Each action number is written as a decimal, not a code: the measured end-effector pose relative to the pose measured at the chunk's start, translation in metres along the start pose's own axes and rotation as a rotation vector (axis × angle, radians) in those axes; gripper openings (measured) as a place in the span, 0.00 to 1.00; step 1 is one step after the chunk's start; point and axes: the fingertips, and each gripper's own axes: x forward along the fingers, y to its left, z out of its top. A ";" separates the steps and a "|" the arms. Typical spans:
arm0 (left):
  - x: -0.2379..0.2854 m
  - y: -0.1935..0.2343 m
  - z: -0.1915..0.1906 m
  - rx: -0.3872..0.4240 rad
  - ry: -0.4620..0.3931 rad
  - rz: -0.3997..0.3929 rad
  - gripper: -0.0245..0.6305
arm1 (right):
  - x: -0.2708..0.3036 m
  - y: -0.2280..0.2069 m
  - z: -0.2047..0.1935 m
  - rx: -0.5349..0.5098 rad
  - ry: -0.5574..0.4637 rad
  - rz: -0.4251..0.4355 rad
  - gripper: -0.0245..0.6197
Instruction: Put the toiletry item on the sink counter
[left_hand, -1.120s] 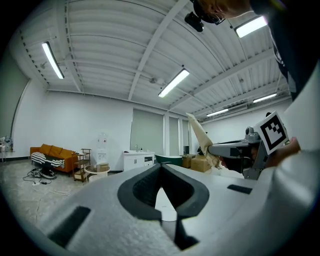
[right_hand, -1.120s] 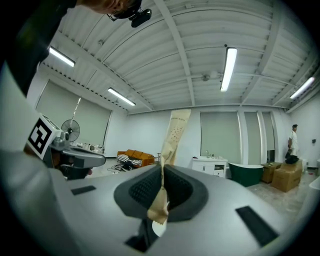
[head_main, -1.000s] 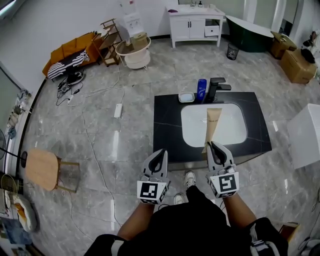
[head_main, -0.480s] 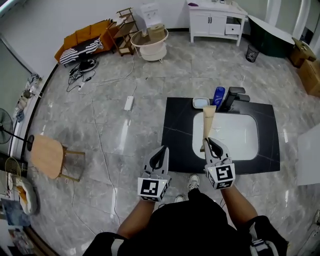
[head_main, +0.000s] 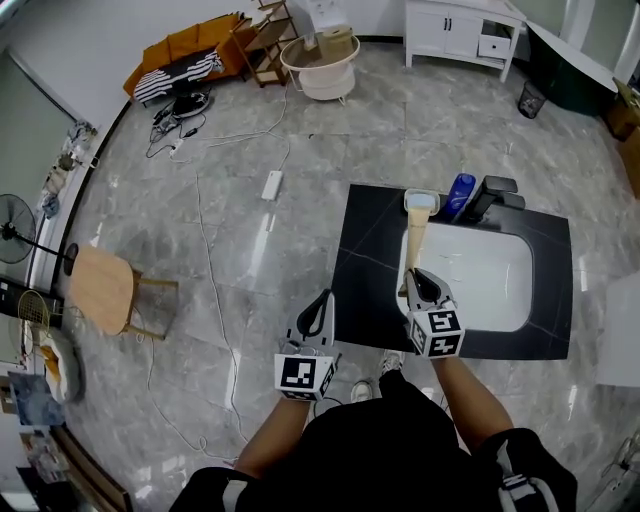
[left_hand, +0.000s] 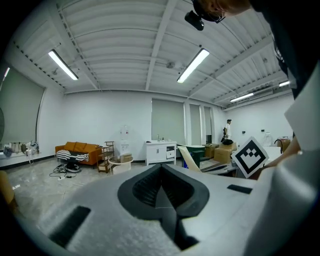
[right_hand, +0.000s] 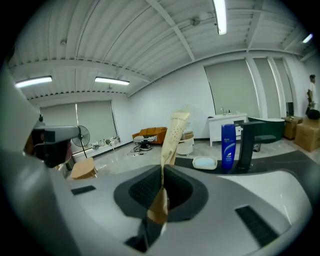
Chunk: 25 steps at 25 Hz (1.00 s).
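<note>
In the head view the right gripper (head_main: 414, 280) has its jaws nearly together, pinching the flat crimped end of a beige soft plastic toiletry tube (head_main: 413, 243). The tube is in the air, not set down. It runs from the jaws toward 12 o'clock, above the black stone desk (head_main: 368, 268) near the 9 o'clock rim of the white oval basin (head_main: 480, 278) sunk into it. In the right gripper view the tube rises from between the pads and leans slightly toward 1 o'clock.

At the basin's 12 o'clock edge a row of things stands on the desk. A pale blue shallow soap dish (head_main: 421, 200) is farthest toward 9 o'clock, and the tube's far end overlaps it in the head view. A blue plastic bottle (head_main: 460, 191) is just beside the dish, and a black angular faucet (head_main: 493, 194) is next, toward 3 o'clock.

The left gripper (head_main: 321, 302) hangs at 9 o'clock of the right one, over the grey marble floor (head_main: 230, 250) and off the desk. Its jaws are pressed together with nothing between them.
</note>
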 end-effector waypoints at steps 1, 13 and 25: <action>0.001 0.001 -0.003 -0.004 0.009 0.004 0.06 | 0.006 0.000 -0.007 -0.002 0.023 0.002 0.07; 0.016 0.012 -0.032 -0.023 0.079 0.050 0.06 | 0.067 -0.004 -0.079 0.065 0.254 0.029 0.07; 0.018 0.015 -0.049 -0.051 0.121 0.067 0.06 | 0.107 -0.013 -0.129 0.138 0.434 -0.041 0.09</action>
